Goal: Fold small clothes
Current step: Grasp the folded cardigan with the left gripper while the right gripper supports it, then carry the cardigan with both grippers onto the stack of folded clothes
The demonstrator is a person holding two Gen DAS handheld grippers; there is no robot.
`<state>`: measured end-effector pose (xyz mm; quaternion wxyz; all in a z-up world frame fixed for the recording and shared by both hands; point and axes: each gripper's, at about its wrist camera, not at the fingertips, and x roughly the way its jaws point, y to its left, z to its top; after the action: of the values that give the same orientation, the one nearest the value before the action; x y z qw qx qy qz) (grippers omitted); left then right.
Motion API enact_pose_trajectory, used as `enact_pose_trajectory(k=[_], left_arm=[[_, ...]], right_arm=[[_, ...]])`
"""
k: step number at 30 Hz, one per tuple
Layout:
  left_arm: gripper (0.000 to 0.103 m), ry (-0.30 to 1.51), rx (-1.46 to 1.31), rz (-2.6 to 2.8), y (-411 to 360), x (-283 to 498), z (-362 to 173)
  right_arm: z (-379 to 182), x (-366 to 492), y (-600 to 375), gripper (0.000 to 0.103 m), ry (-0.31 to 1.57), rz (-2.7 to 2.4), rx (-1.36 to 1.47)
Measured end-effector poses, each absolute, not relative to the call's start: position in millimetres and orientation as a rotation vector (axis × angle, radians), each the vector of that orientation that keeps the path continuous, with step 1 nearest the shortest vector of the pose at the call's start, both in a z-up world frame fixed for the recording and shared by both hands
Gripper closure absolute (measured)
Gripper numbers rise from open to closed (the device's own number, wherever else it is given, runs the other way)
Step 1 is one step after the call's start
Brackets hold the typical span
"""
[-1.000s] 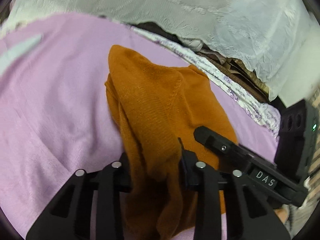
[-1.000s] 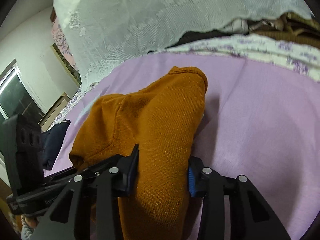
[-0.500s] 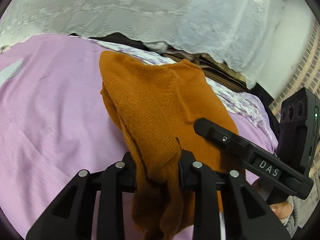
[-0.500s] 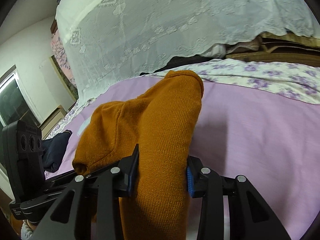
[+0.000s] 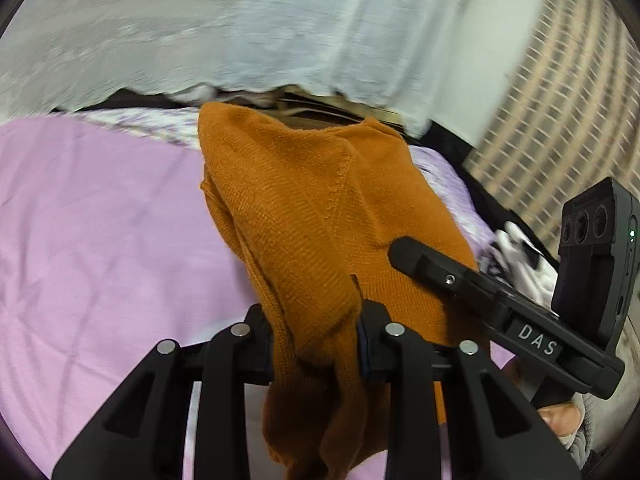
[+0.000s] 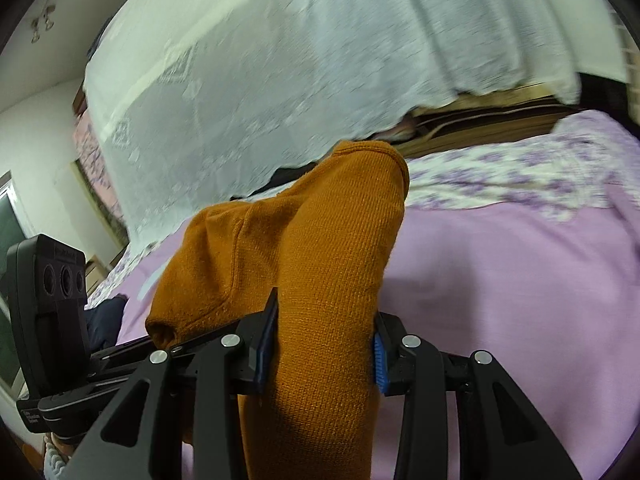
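Item: orange knit garment (image 5: 320, 216), lifted for folding.
Left gripper (image 5: 316, 332) and right gripper (image 6: 324, 344) each pinch a bunched edge; cloth drapes ahead of both over the lilac sheet (image 6: 500, 280), likely held clear to lay flat.

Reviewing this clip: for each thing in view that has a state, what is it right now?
Orange knit garment: bunched, lifted, held by both grippers.
Left gripper: shut on the garment.
Right gripper: shut on the garment.
Lilac sheet: spread flat, lightly creased.
White lace cloth: draped, blurred.
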<state>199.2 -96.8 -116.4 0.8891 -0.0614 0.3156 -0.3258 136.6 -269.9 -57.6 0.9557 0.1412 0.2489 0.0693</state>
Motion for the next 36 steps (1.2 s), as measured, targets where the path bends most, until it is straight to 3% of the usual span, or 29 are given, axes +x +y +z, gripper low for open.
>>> enact_pose_trajectory(k=[14, 25, 33, 36], left_arm=[[0.076, 0.635, 0.0, -0.988, -270, 97, -79], [0.075, 0.601, 0.132, -1.11, -417, 88, -33], [0.074, 0.657, 0.19, -1.158, -493, 102, -52], [0.067, 0.706, 0.225, -1.138, -508, 111, -79]], right_arm=[[-20, -21, -408, 0.064, 0.376, -0.175, 0.308], [9, -57, -535, 0.064, 0.275, -0.312, 0.411], [-18, -57, -605, 0.064, 0.277, -0.391, 0.521], [-49, -48, -622, 0.062, 0.361, -0.429, 0.568]])
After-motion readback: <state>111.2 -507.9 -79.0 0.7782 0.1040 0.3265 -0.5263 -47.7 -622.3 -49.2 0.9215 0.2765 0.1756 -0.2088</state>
